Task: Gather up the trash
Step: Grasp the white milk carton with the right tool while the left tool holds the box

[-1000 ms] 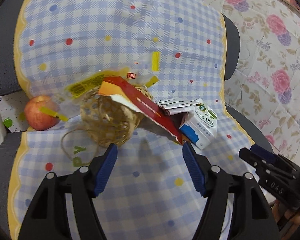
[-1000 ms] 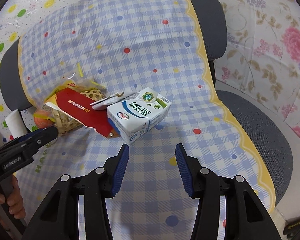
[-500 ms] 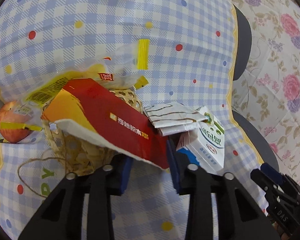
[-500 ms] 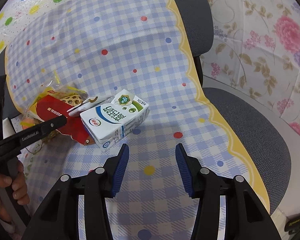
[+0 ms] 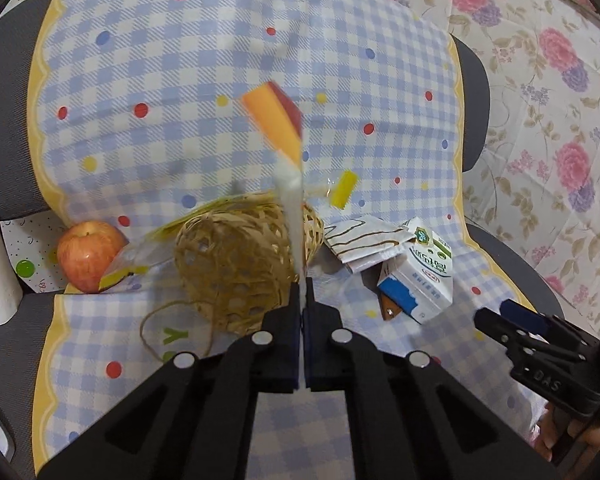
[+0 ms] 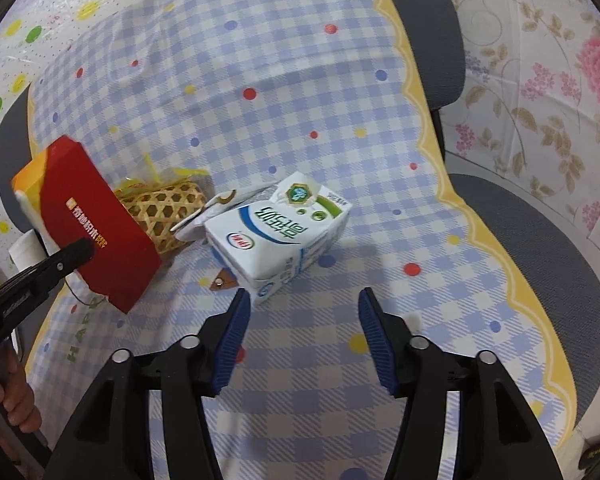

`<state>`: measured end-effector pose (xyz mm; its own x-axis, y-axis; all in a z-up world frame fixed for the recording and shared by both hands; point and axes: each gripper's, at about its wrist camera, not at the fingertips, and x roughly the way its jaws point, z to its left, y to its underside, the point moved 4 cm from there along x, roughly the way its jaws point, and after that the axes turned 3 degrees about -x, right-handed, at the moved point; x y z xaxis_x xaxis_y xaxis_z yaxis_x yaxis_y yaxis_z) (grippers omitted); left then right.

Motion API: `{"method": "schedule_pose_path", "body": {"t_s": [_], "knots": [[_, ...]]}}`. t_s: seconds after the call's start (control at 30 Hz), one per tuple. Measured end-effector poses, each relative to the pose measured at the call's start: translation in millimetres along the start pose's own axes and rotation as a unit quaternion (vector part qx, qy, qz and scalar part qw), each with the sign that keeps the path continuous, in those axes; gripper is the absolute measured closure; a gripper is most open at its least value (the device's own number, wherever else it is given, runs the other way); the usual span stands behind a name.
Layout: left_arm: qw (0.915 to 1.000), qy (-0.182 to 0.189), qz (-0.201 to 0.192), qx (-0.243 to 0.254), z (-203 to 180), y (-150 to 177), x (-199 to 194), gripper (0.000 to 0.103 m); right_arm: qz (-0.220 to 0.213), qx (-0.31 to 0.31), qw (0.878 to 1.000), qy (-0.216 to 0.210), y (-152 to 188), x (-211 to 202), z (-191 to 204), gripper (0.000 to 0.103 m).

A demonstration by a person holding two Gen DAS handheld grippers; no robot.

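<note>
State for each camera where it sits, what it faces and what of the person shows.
Left wrist: behind the left gripper, shut on the red box; basket beyond.
Right wrist: behind the open right gripper, facing the milk carton; a hand at lower left.
Shared: box, basket, carton.

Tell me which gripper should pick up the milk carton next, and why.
Right. The right gripper has its jaws open, just widened, empty and lined up just short of the milk carton. The left gripper is shut on the red box, so it is occupied.
</note>
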<state>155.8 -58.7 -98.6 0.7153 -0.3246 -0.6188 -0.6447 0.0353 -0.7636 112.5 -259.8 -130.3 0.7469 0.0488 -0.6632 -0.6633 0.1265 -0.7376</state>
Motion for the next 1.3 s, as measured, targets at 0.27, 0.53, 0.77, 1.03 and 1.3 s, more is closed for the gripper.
{"method": "schedule_pose_path", "body": {"t_s": [0.27, 0.53, 0.77, 1.03, 1.3], "knots": [[0.9997, 0.023, 0.001, -0.002, 0.4, 4.2, -5.8, 0.103, 0.014, -0.009, 1.0, -0.007, -10.4, 28.3, 18.1, 0.033], [0.9997, 0.022, -0.002, -0.01, 4.1, 4.9, -6.4, 0.103, 0.025, -0.009, 1.0, 0.007, -24.9, 53.3, 32.5, 0.015], [0.9996, 0.024, -0.001, -0.014, 5.6, 4.9, -5.9, 0.103, 0.028, 0.011, 0.999, 0.033, -37.7, 66.9, 40.9, 0.014], [0.9995, 0.028, 0.001, -0.016, 4.7, 2.6, -4.8, 0.103, 0.037, 0.014, 0.997, 0.072, -37.3, 66.8, 32.3, 0.023], [0.9994, 0.033, 0.0, -0.014, 2.7, 6.2, -14.6, 0.103, 0.014, -0.004, 0.996, 0.087, -10.6, 18.2, 10.2, 0.025]]}}
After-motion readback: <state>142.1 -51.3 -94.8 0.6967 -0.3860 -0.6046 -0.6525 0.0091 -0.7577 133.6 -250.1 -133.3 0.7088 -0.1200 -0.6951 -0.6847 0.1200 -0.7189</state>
